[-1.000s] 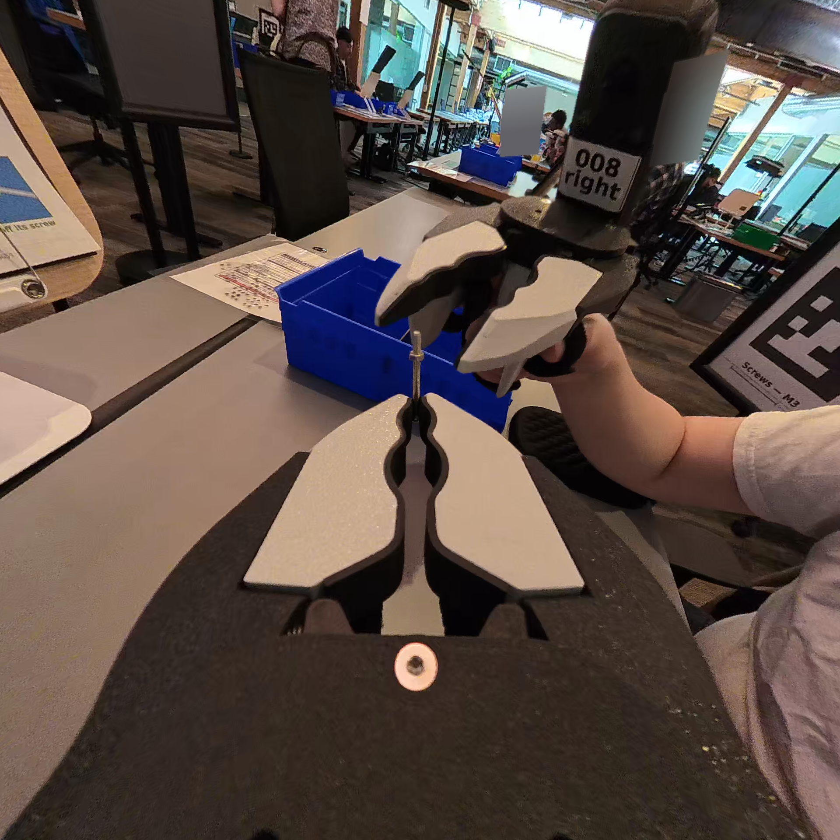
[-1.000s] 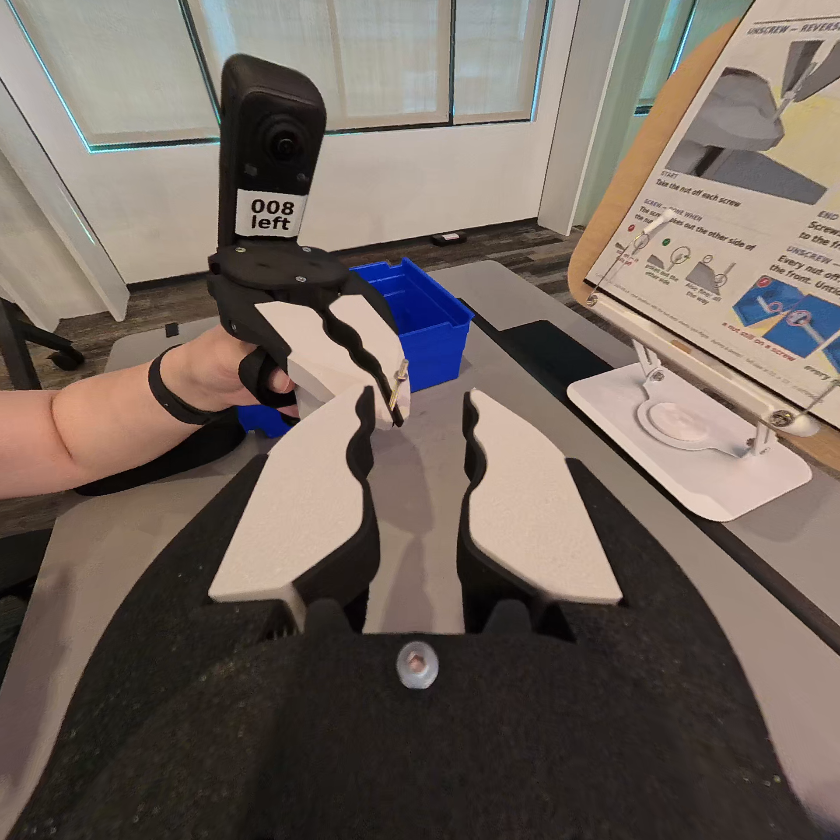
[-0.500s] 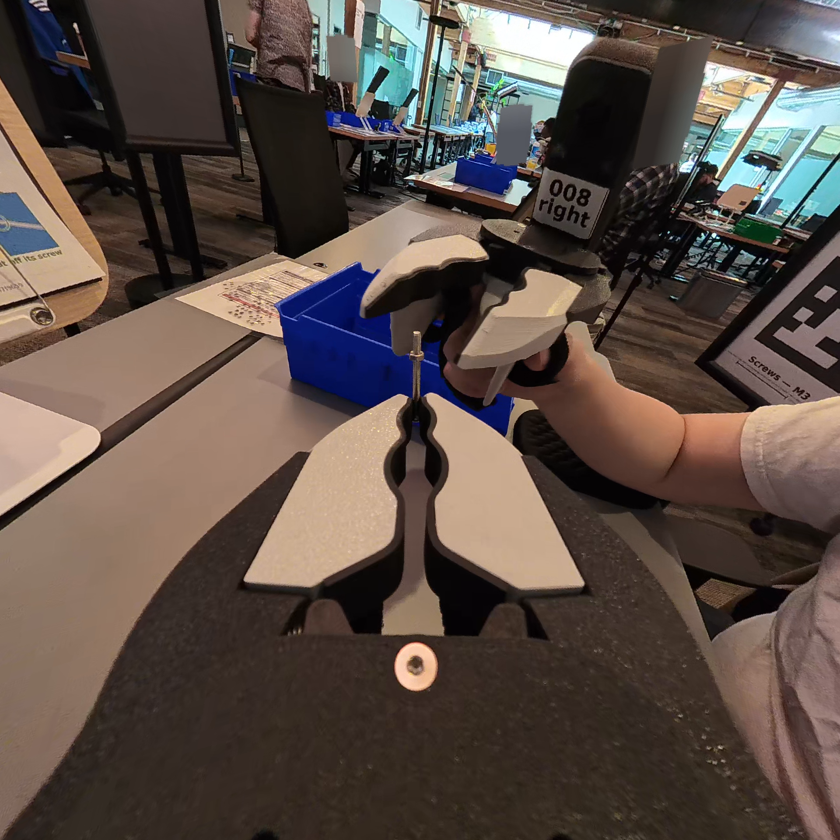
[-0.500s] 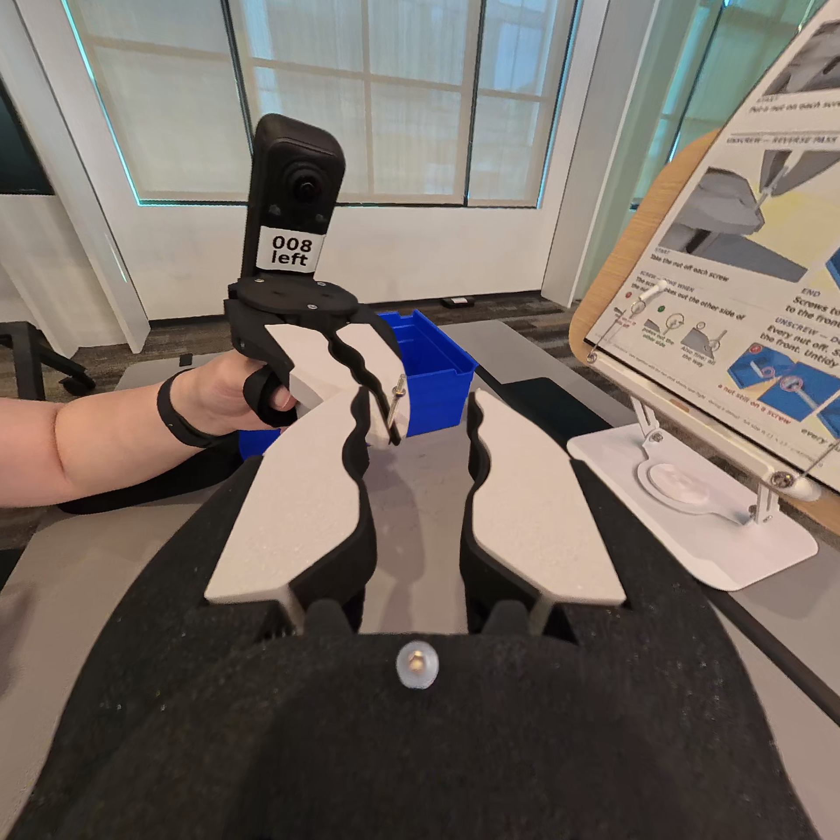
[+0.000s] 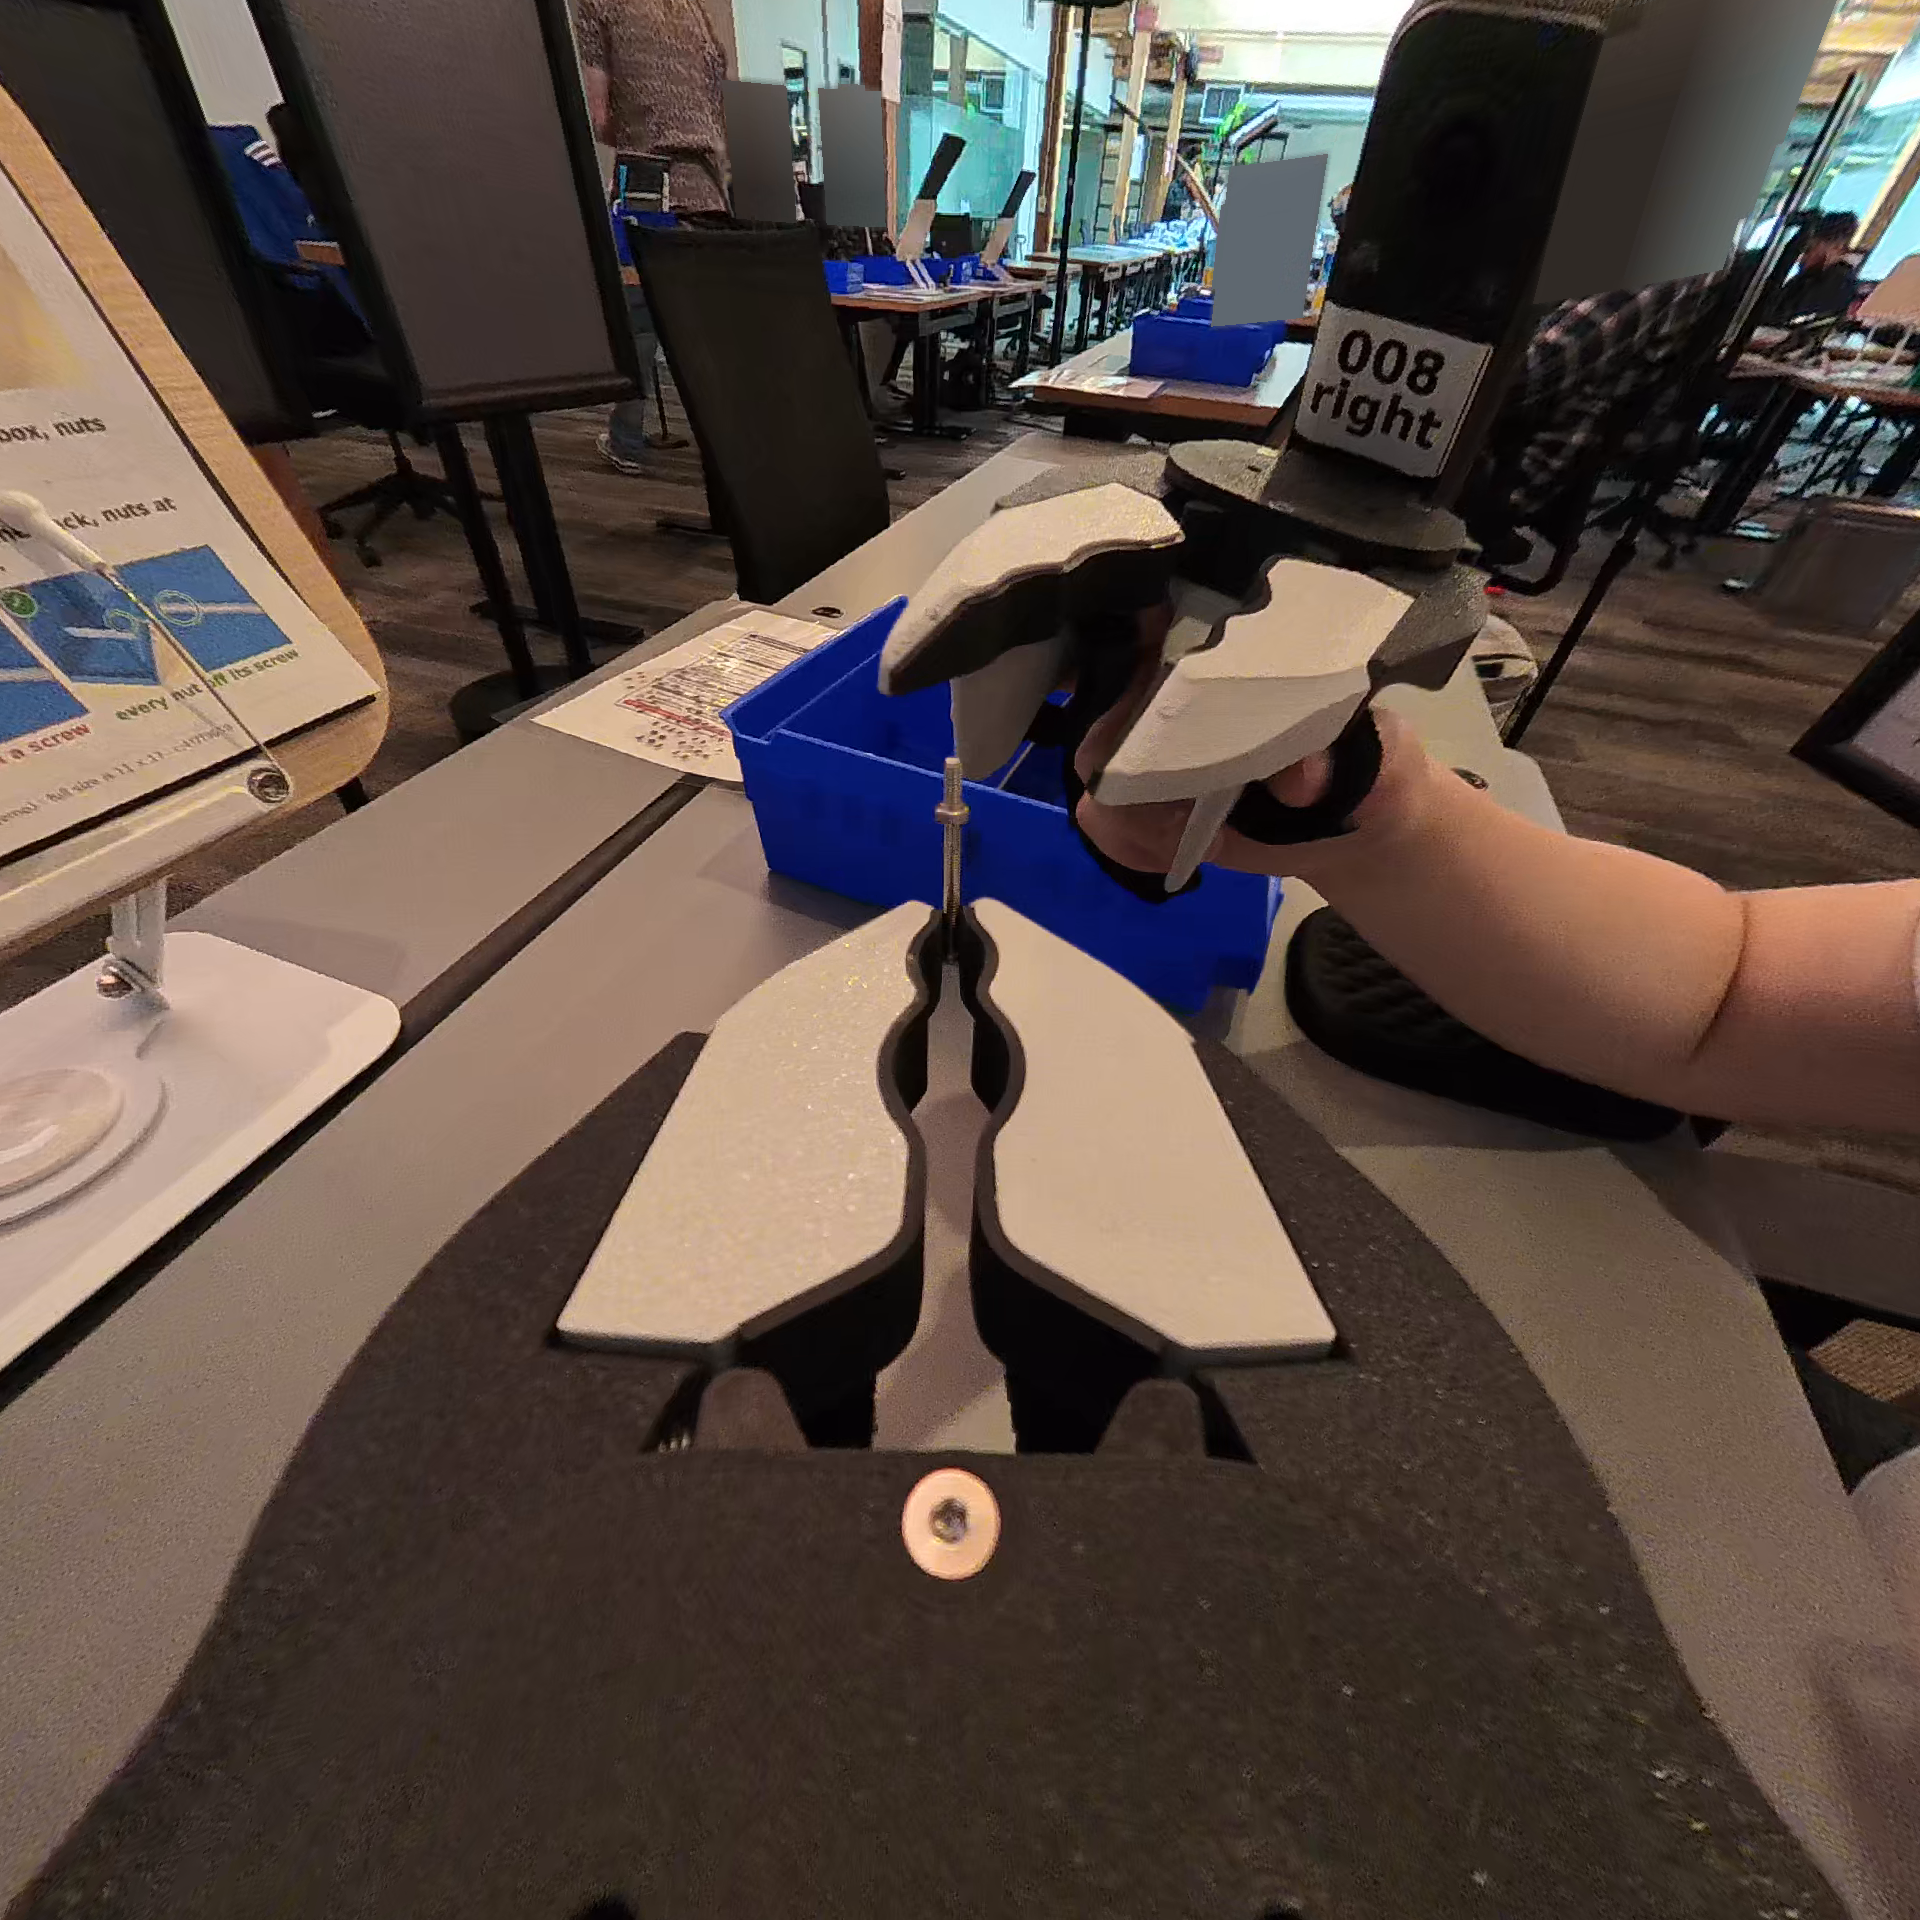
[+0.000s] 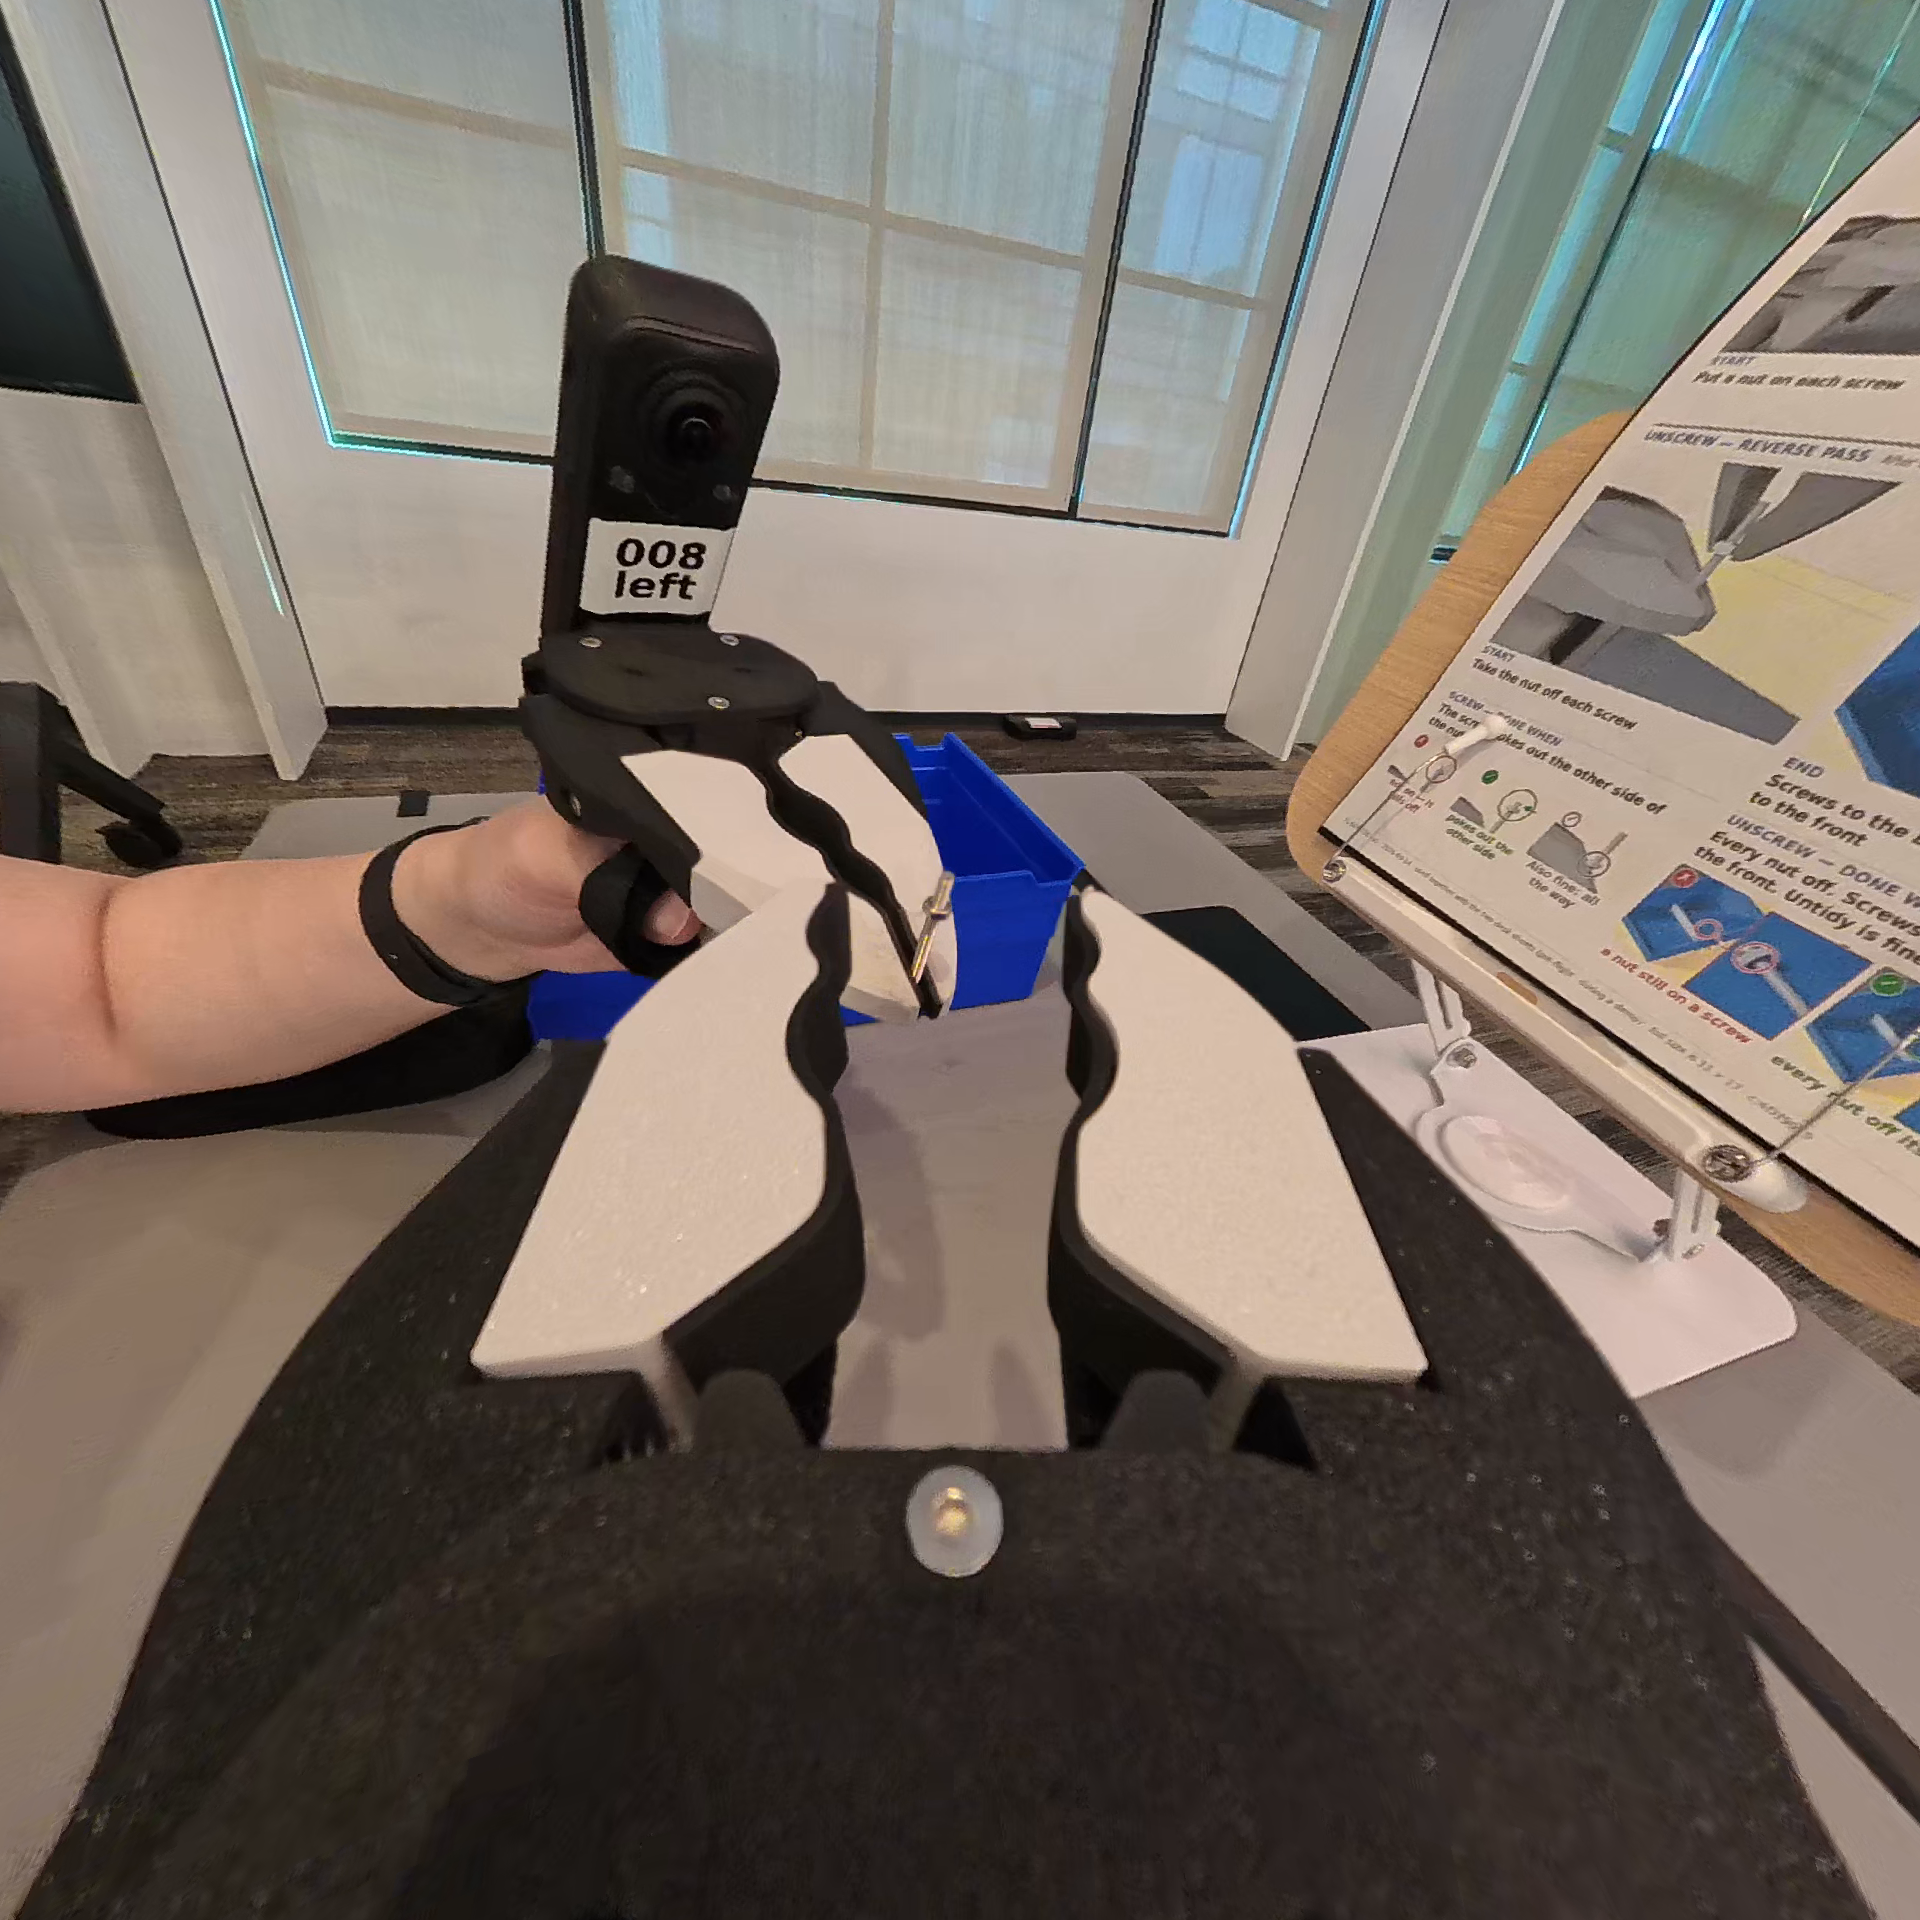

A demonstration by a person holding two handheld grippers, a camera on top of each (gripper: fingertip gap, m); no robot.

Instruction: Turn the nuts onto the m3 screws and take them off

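My left gripper (image 5: pixel 951 920) is shut on the lower end of a thin M3 screw (image 5: pixel 951 862), which stands up from its tips. A small nut (image 5: pixel 952 814) sits near the screw's upper end. My right gripper (image 5: pixel 1013 732) is open, just above and behind the screw's top, not touching it. In the right wrist view my right gripper (image 6: pixel 951 914) is open and empty. The screw (image 6: pixel 928 930) in my left gripper (image 6: pixel 930 1003) lies just beyond the gap, nearer the left finger.
A blue bin (image 5: pixel 831 769) stands on the grey table right behind the screw; it also shows in the right wrist view (image 6: pixel 1008 862). An instruction board on a white stand (image 6: pixel 1662 831) is at the table's side. A paper sheet (image 5: pixel 675 675) lies behind the bin. A black pad (image 5: pixel 1455 1039) lies under the right forearm. Left and right tips are no more than a few centimetres apart.
Both hands have shifted slightly and the right wrist view has tilted upward. My left gripper still holds the screw. My right gripper stays open near the screw's top.
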